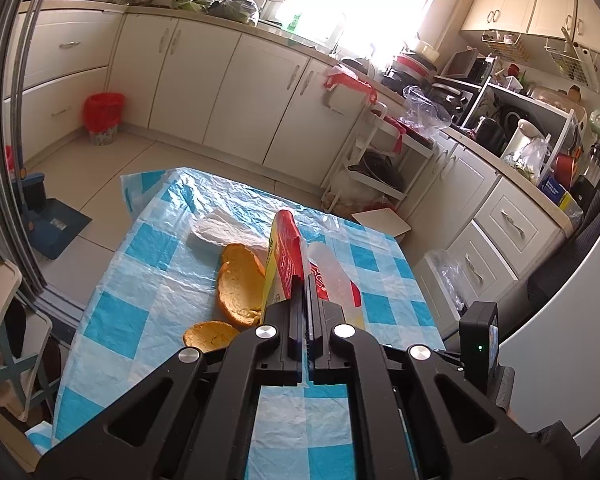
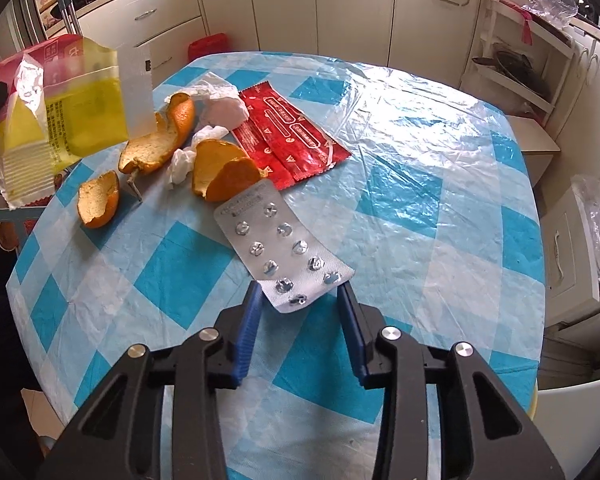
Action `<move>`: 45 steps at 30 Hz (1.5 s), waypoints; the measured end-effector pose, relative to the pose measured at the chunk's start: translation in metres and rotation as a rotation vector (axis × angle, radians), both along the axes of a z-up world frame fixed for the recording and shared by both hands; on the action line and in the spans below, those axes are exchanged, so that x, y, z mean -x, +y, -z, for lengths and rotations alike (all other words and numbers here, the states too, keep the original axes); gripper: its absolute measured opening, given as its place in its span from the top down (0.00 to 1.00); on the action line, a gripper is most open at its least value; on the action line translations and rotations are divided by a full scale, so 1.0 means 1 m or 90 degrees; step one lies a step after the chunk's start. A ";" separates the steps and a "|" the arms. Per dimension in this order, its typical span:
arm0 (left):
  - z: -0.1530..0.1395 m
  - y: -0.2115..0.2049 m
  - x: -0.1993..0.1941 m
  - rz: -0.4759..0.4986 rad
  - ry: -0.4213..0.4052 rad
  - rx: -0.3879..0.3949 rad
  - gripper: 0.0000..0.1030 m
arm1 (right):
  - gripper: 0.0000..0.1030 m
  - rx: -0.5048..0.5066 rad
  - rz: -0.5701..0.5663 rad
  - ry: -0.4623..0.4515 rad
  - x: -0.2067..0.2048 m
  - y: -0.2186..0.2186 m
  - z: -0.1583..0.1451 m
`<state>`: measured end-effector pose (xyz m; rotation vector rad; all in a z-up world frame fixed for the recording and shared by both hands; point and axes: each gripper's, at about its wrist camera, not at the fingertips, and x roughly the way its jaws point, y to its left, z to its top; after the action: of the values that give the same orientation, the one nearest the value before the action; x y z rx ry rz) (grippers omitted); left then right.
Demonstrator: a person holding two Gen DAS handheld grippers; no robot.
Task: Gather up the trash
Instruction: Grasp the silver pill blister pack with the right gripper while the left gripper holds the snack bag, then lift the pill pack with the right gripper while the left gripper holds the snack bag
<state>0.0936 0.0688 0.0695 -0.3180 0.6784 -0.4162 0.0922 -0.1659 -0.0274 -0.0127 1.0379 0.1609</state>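
Note:
My left gripper (image 1: 305, 280) is shut on the edge of a yellow and red plastic bag (image 1: 284, 256), which stands up in front of it; in the right wrist view the same bag (image 2: 60, 112) hangs above the table's left edge. My right gripper (image 2: 300, 292) points down at a silver blister pack (image 2: 284, 248). The pack's near end sits between the blue pads, which touch its two edges. Beyond it lie several orange peels (image 2: 224, 172), crumpled tissues (image 2: 220, 108) and red wrappers (image 2: 292, 136). In the left wrist view, orange peels (image 1: 238, 292) and a tissue (image 1: 220, 228) lie beside the bag.
The table carries a blue and white checked plastic cloth (image 2: 420, 208). A red-lined waste bin (image 1: 103, 118) stands on the floor by the cabinets, and a blue dustpan (image 1: 56, 224) lies to the left. A white shelf trolley (image 1: 380, 168) stands behind the table.

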 end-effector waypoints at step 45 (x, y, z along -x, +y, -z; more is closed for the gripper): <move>0.007 -0.023 0.000 0.052 0.005 0.008 0.98 | 0.58 -0.071 -0.015 -0.101 -0.008 -0.005 -0.043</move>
<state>0.0939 0.0462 0.0629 -0.3041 0.6979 -0.4970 0.1000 -0.1712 0.0152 0.0617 0.8691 0.2358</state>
